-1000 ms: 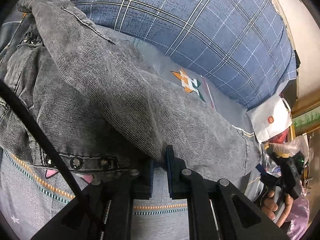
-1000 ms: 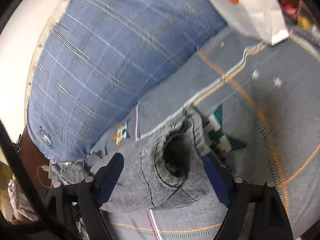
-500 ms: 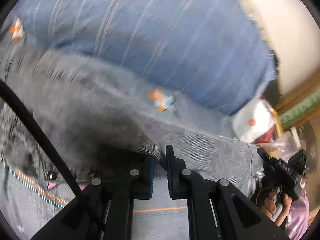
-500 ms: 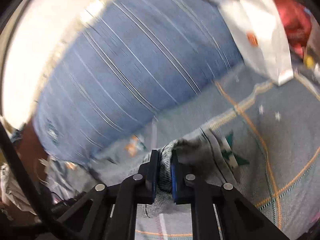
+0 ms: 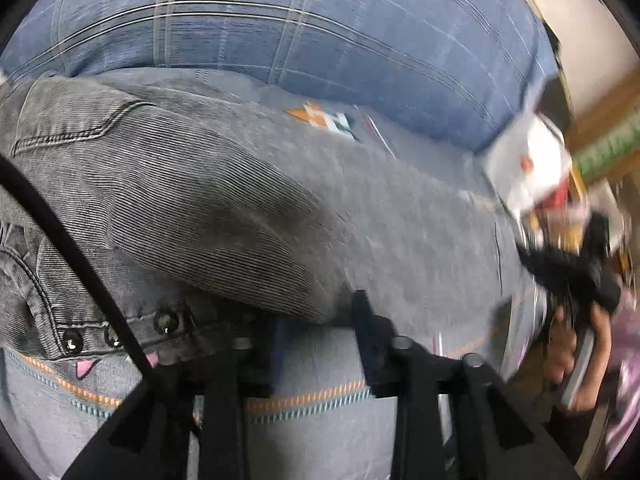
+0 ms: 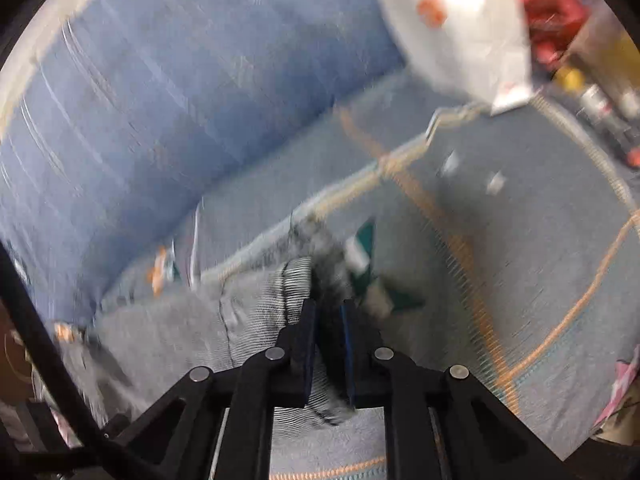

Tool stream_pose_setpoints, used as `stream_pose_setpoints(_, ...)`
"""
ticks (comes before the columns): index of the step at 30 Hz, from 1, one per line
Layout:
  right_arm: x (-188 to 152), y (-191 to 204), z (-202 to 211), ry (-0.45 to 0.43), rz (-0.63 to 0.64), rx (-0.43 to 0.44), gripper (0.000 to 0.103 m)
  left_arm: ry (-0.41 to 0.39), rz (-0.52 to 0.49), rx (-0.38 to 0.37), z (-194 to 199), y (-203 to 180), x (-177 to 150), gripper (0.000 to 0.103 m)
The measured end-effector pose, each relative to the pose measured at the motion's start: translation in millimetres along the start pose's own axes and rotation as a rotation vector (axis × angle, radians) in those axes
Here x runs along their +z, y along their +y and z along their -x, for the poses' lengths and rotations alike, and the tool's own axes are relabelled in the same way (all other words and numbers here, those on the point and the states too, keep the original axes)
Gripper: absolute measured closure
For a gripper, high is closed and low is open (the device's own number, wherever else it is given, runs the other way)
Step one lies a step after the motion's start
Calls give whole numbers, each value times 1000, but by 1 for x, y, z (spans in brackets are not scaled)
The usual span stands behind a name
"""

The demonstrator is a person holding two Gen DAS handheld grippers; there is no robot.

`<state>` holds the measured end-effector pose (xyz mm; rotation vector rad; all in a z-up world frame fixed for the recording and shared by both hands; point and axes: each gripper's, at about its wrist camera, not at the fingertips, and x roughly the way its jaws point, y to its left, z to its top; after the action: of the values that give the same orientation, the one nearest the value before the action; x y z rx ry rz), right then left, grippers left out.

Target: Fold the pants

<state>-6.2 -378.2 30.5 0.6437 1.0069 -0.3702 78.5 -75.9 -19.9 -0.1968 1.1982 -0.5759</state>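
Grey corduroy pants [image 5: 208, 208] lay on the grey bedspread [image 5: 312, 412], stretched along the foot of the big blue plaid pillow [image 5: 304, 28]. Landmark for all positions below: that pillow.

Waist end, with stud buttons [image 5: 166, 320] along the band, sat at the pillow's left end as the left wrist view had it. One leg was doubled over the other there, its folded edge facing away from the pillow.

Left gripper [image 5: 320, 332]: jaws had just been opening. The fold's edge sat at the gap between them, but the pads stood clear of the cloth on both sides. State: released, nothing gripped.

Right gripper [image 6: 328, 320]: clenched on the cuff [image 6: 320, 264] of the pants. Dark cloth filled the narrow gap between the two pads, and a bunch of it hung below the fingers [image 6: 298, 344]. This end lay further from the pillow's right end, out on the bedspread, beside a green star print [image 6: 384, 292].

In the left view, the right hand [image 5: 576, 332] showed at the far right edge on its black grip, well off the pillow's right corner; blurred.

White paper bag [image 6: 460, 28] stood just past the pillow's right end, touching the bedspread's edge. Red and yellow clutter [image 6: 556, 12] behind it, too blurred to identify.

Both views smeared by motion, the right one more.
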Motion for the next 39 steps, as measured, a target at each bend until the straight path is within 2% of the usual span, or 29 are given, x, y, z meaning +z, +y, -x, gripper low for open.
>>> stream_pose_setpoints(2,-4,11,21,-96,44,-18,89,-46,-62,25,19,0,-8,64)
stream_pose_setpoints(3,-6,19,36,-166,81,-21,84,-66,-72,22,28,2,-10,53)
stream_pose_setpoints(4,-11,28,51,-234,117,6,65,-109,-69,11,44,8,-14,39)
stream_pose_setpoints(5,-13,37,59,-280,138,35,50,-143,-50,1,57,16,-15,35)
stream_pose_setpoints(6,-20,48,71,-344,161,60,22,-163,-30,-6,66,23,-15,31)
stream_pose_setpoints(7,-24,60,76,-395,184,60,16,-186,5,-27,80,37,-13,31)
stream_pose_setpoints(9,-37,85,86,-451,275,82,16,-207,62,-38,96,58,-6,31)
stream_pose_setpoints(11,-50,116,81,-423,371,205,16,-231,155,1,111,88,8,31)
stream_pose_setpoints(12,-60,132,78,-390,413,288,16,-240,200,30,115,101,16,31)
stream_pose_setpoints(14,-78,168,66,-308,499,396,16,-257,306,79,119,130,37,31)
stream_pose_setpoints(17,-121,228,41,-200,674,437,18,-275,369,77,121,162,52,31)
stream_pose_setpoints(19,-141,259,19,-111,753,452,27,-322,397,112,125,179,47,31)
stream_pose_setpoints(21,-153,287,-13,-21,807,435,33,-277,453,159,125,201,45,32)
stream_pose_setpoints(22,-157,303,-29,16,830,429,36,-262,487,140,127,213,44,32)
stream_pose_setpoints(24,-166,332,-52,58,892,437,38,-285,582,72,134,234,37,32)
stream_pose_setpoints(27,-178,347,-81,103,936,447,38,-249,637,33,128,243,34,32)
stream_pose_setpoints(30,-188,342,-95,48,958,342,40,-220,642,21,117,243,31,33)
stream_pose_setpoints(33,-195,327,-116,72,993,257,54,-205,631,5,104,237,35,33)
stream_pose_setpoints(35,-196,323,-114,51,1006,254,61,-191,633,-21,94,233,36,33)
stream_pose_setpoints(36,-195,323,-112,45,995,233,75,-180,635,-25,87,234,41,35)
stream_pose_setpoints(37,-193,324,-111,38,987,213,87,-173,638,-23,83,234,42,44)
stream_pose_setpoints(39,-185,321,-109,53,938,226,93,-171,644,-4,77,235,44,51)
